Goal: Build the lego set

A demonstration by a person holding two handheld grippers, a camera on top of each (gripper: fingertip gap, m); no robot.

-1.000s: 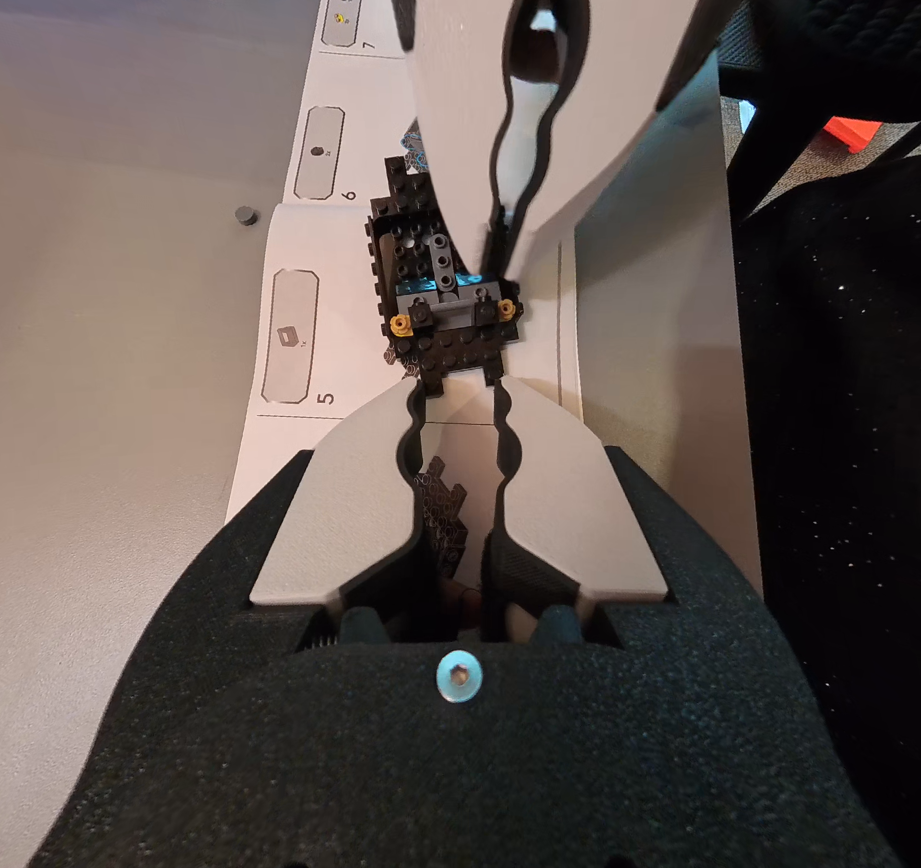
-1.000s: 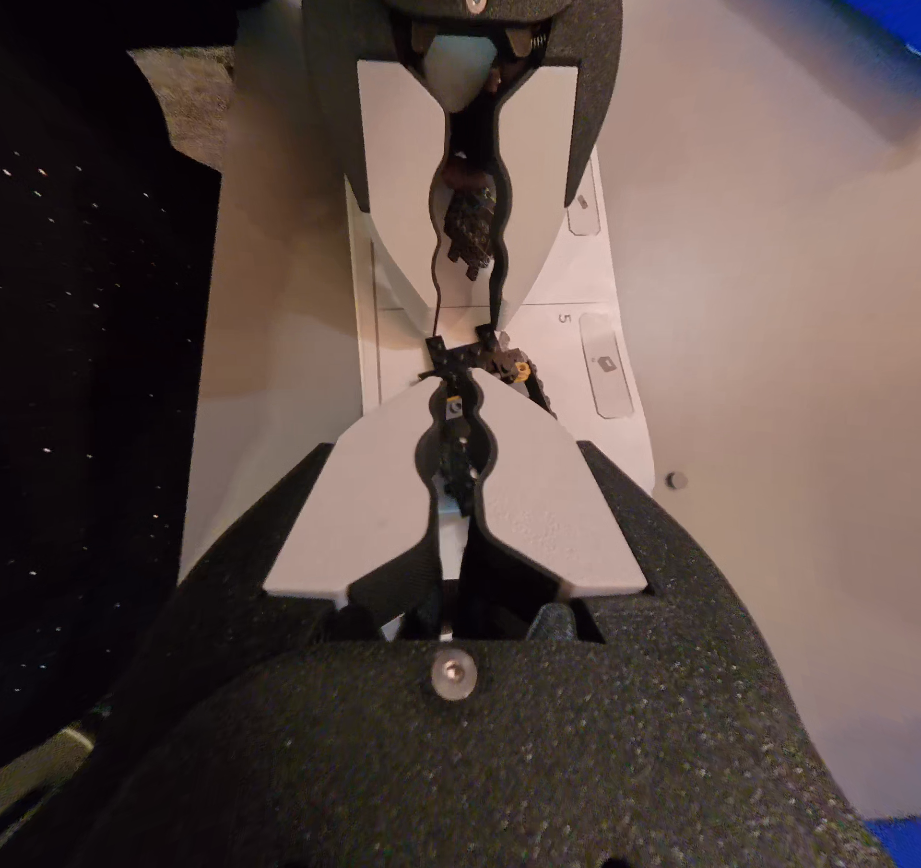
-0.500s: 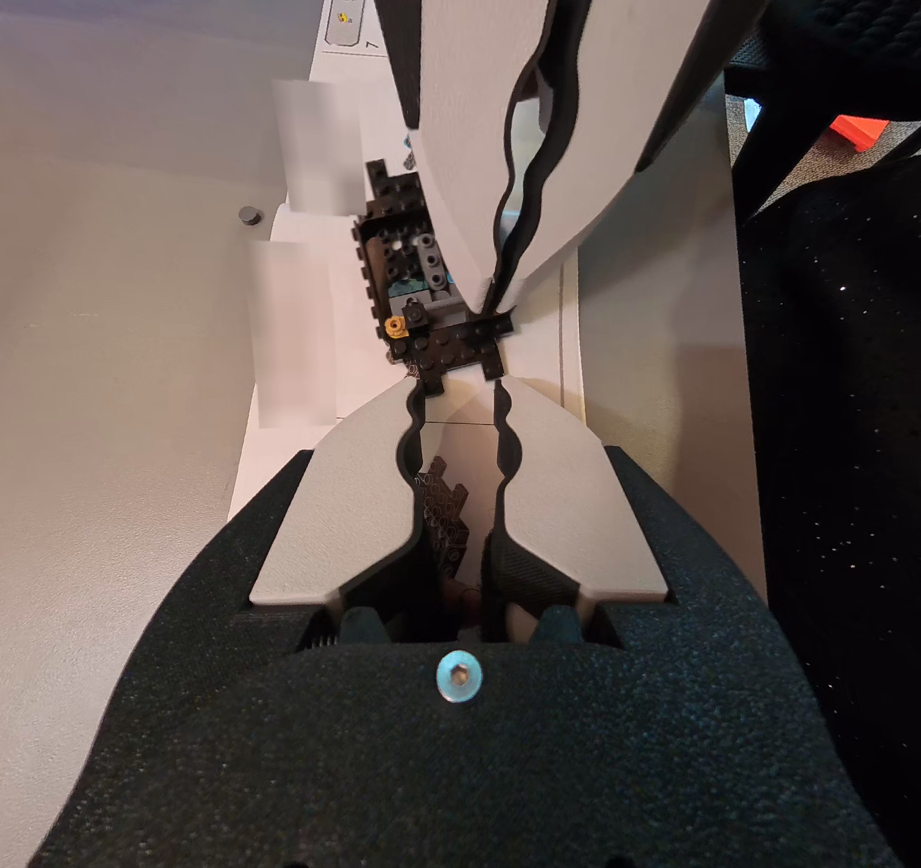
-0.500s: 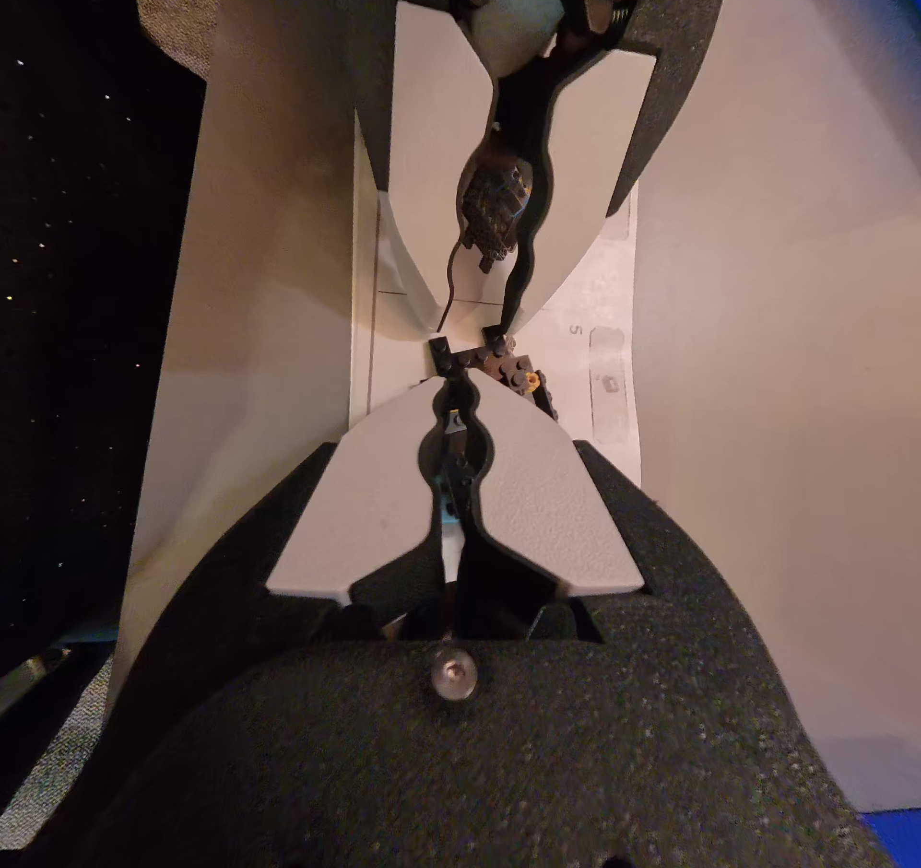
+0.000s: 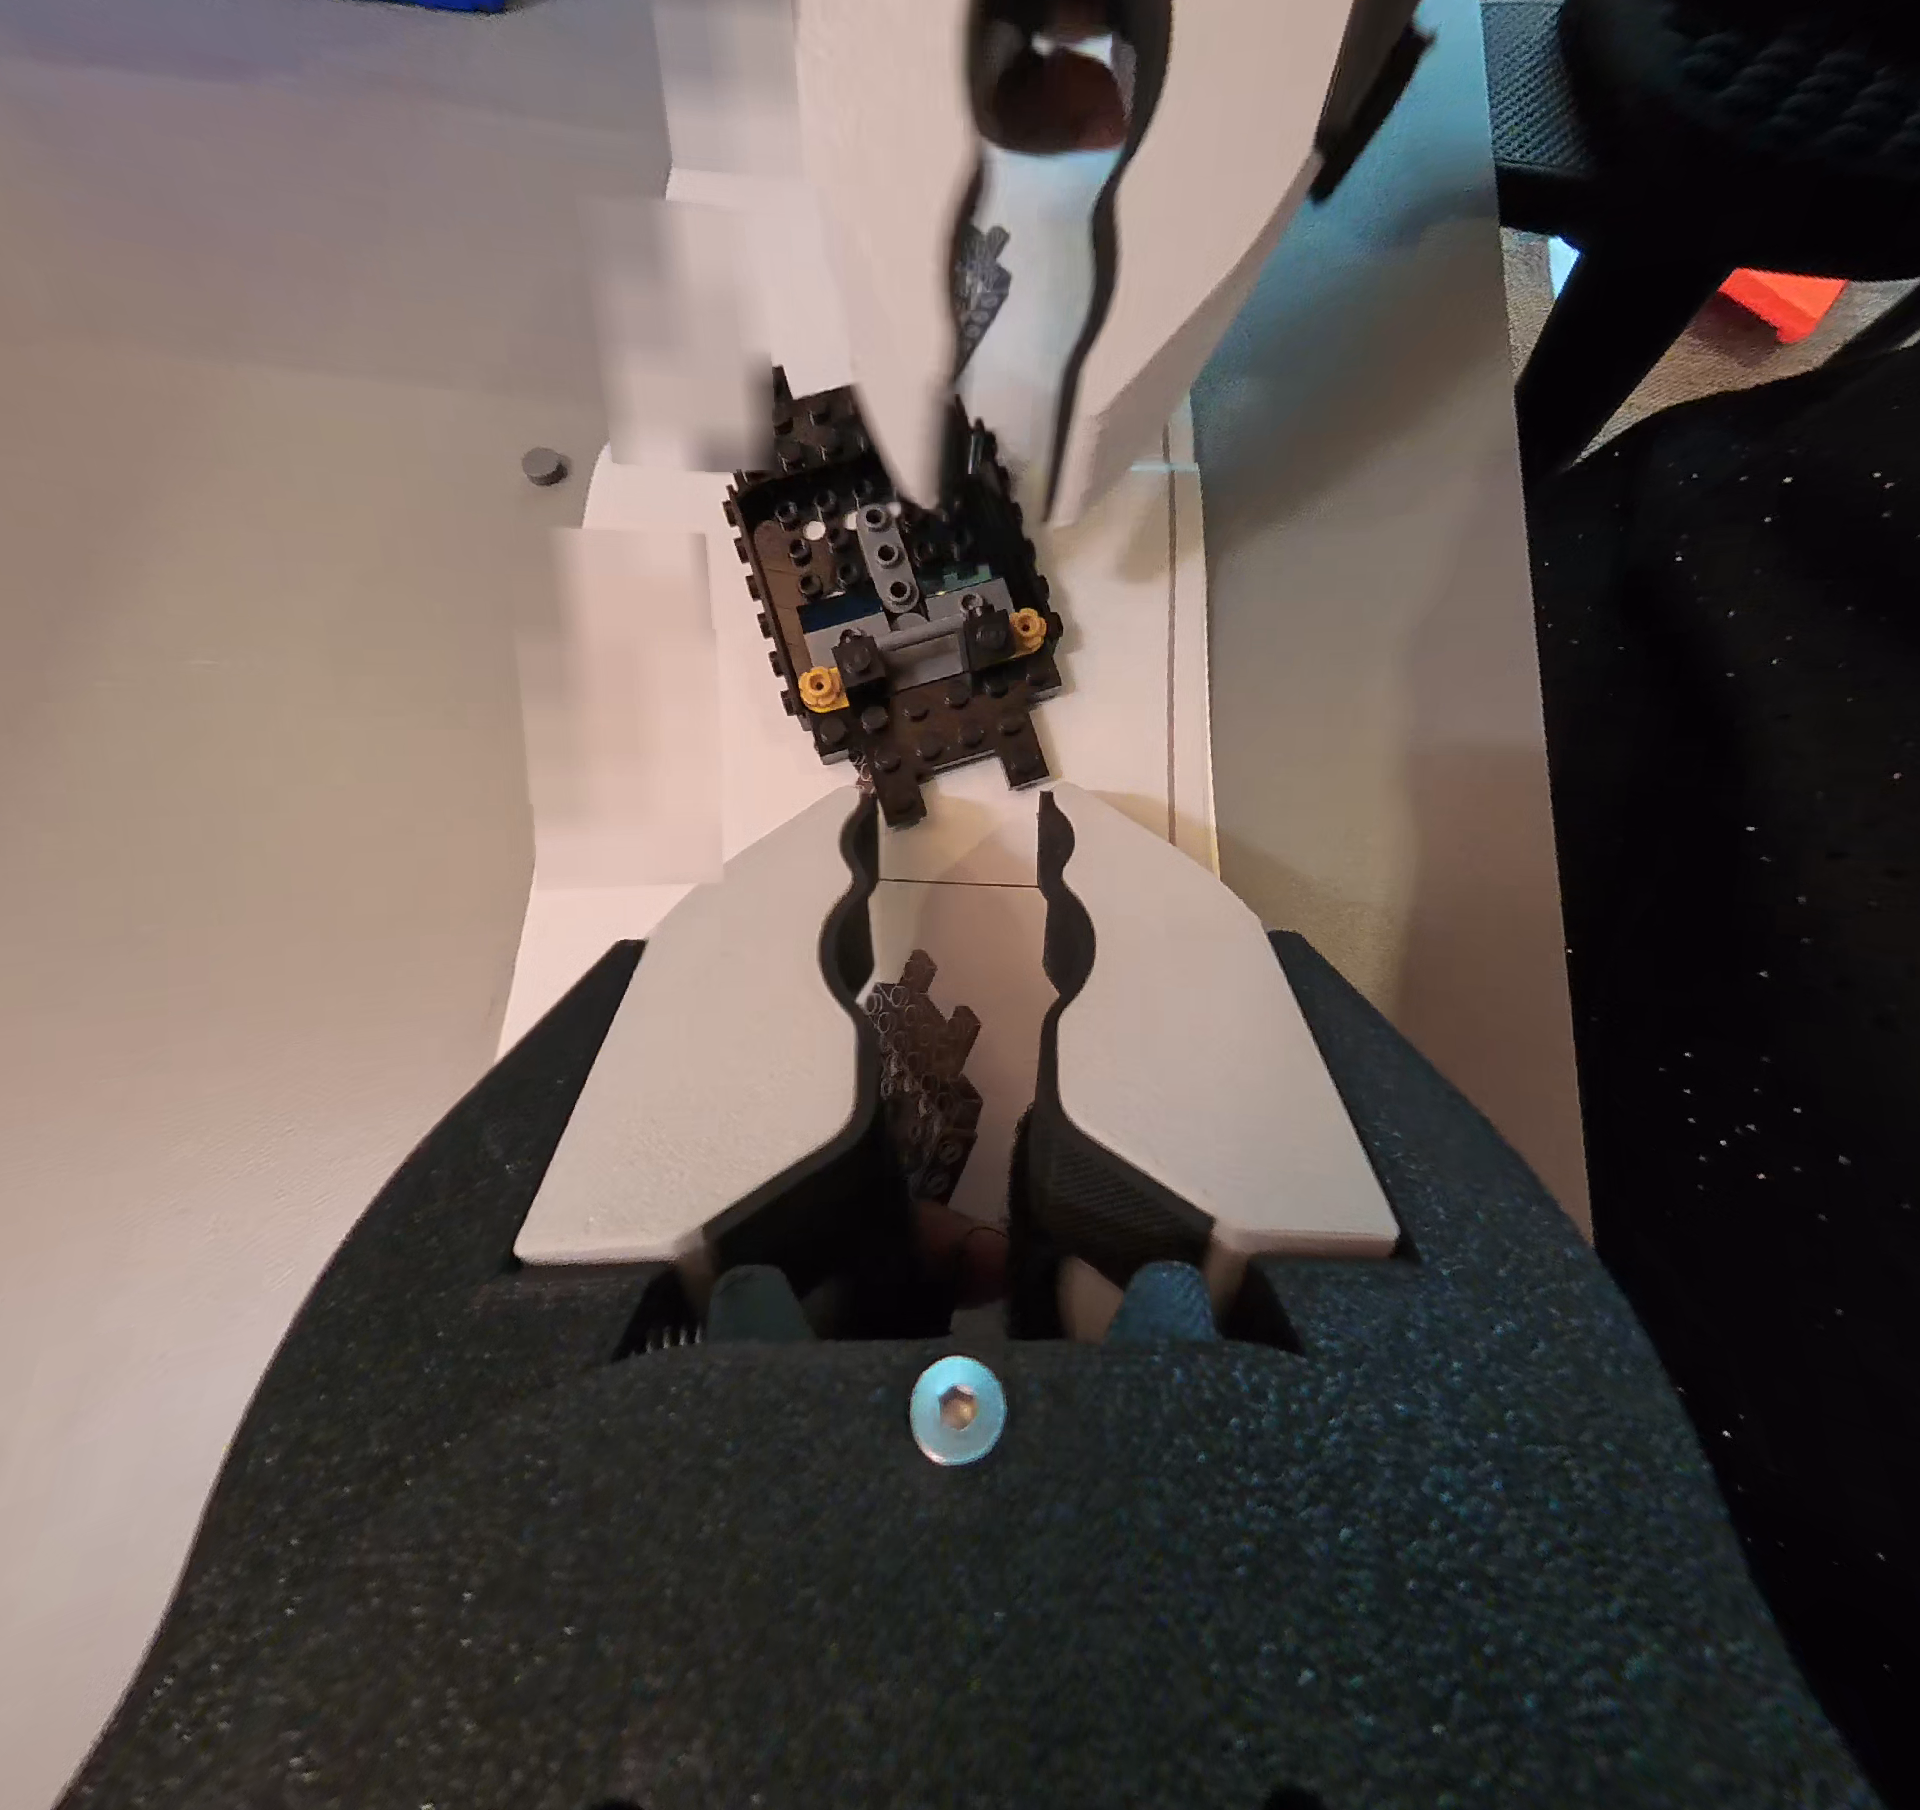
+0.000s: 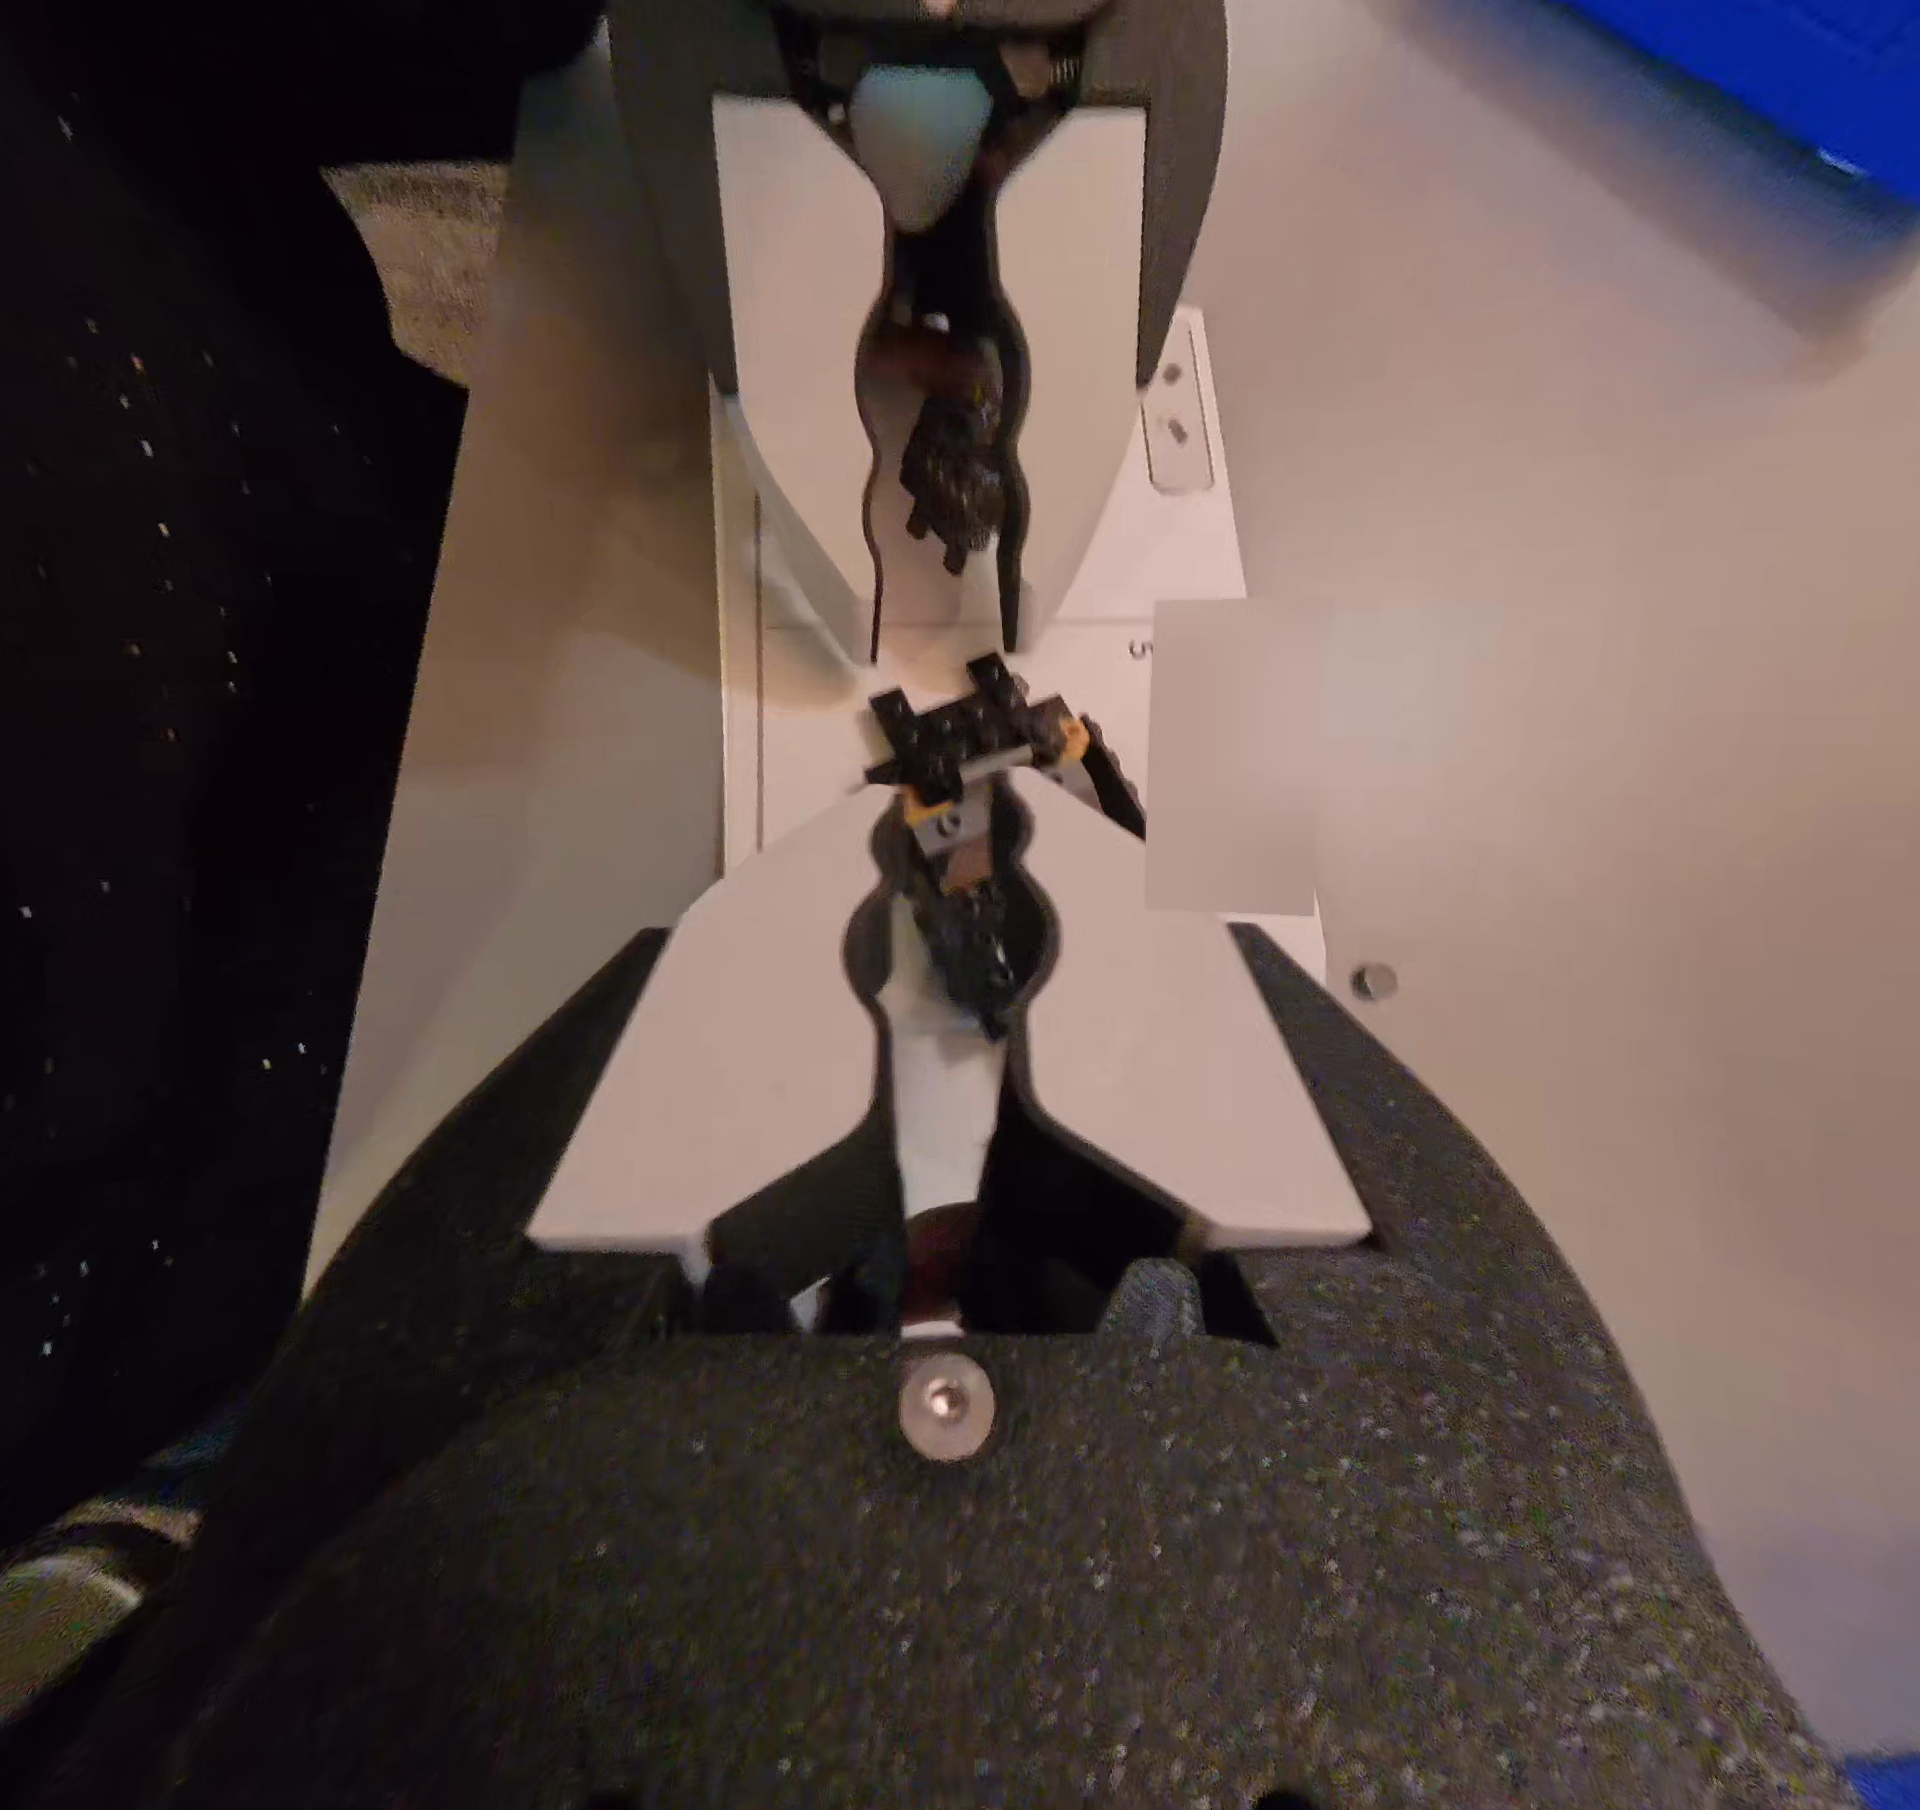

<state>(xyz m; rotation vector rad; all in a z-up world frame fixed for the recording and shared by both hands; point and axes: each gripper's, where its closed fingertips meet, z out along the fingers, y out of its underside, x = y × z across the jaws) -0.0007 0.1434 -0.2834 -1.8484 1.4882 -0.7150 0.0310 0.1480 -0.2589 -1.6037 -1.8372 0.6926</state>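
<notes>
table [image 5: 260,617]: pale grey, bare apart from the items below; dark floor past its edge
blue bin [image 6: 1683,25]: far corner, well apart from the work
instruction sheet [image 5: 1101,721]: white, flat on table, under the build
left gripper [image 5: 956,804]: tips spread, nothing pinched between them; tips just beside the near forked end of the build, apart from it or barely touching – cannot tell
right gripper [image 6: 940,804]: tips apart with a gap showing; in its own view the build sits in that gap, contact on the pads not clear. in left wrist view [image 5: 997,451] tips hover over the far end, blurred
lego build [image 5: 904,638]: on the sheet between the two grippers, studs up, skewed a little to the sheet edges. black plates, grey centre piece, two yellow studs at the sides
handling: light, rigid, but only stud-clutched – likely to shed small parts if squeezed across the top or twisted. smooth plastic, could slip on smooth pads
grip point: long black side walls or base plate edge, low down; avoid yellow studs and grey centre piece
loose dark plates [image 5: 925,1054]: on the sheet, seen through the left gripper's gap, near its base
small grey round part [image 5: 543,465]: alone on table, beside the sheet
</notes>
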